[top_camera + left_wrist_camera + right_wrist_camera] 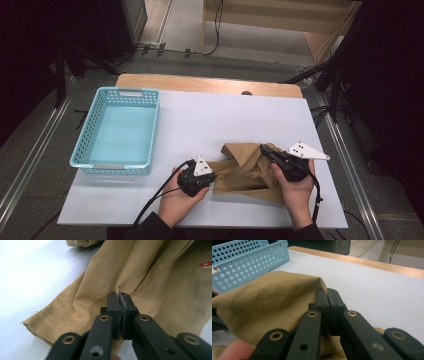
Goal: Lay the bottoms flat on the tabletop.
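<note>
Jaws on my left gripper are pressed together over a fold of the tan shirt, pinching it near the sleeve hem, while those on my right gripper are also pressed together, gripping a raised ridge of the same cloth. From above I see the shirt lying crumpled on the near right part of the white desk, between my left gripper and right gripper. Well apart to the left stands the blue basket, its holed wall showing beyond the cloth.
</note>
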`<state>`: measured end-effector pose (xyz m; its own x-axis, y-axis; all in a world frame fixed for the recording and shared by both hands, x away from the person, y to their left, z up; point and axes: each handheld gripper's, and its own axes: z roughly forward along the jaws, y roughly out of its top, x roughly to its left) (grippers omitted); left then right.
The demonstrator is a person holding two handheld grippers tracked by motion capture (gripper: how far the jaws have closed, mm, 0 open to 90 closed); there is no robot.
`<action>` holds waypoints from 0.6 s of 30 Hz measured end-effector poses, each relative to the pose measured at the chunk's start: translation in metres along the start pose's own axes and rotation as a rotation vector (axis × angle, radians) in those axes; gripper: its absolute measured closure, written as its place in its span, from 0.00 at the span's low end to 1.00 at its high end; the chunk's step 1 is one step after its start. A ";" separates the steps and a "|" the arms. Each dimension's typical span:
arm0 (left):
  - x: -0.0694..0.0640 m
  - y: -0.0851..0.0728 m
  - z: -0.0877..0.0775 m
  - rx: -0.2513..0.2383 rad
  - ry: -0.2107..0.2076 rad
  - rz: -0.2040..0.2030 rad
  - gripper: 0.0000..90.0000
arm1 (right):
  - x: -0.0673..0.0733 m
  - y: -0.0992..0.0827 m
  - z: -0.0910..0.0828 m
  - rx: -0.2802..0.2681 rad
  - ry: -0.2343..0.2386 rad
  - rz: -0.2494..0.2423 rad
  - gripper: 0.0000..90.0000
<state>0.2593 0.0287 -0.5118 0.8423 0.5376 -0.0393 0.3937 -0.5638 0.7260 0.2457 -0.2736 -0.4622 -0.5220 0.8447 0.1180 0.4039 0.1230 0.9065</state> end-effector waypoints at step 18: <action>-0.044 0.011 -0.030 -0.076 -0.412 0.134 0.99 | -0.001 -0.001 -0.001 -0.010 0.001 -0.007 0.96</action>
<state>0.2154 0.0171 -0.4814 0.9667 0.1586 -0.2006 0.2554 -0.5554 0.7914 0.2451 -0.2750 -0.4629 -0.5257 0.8432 0.1125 0.3932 0.1236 0.9111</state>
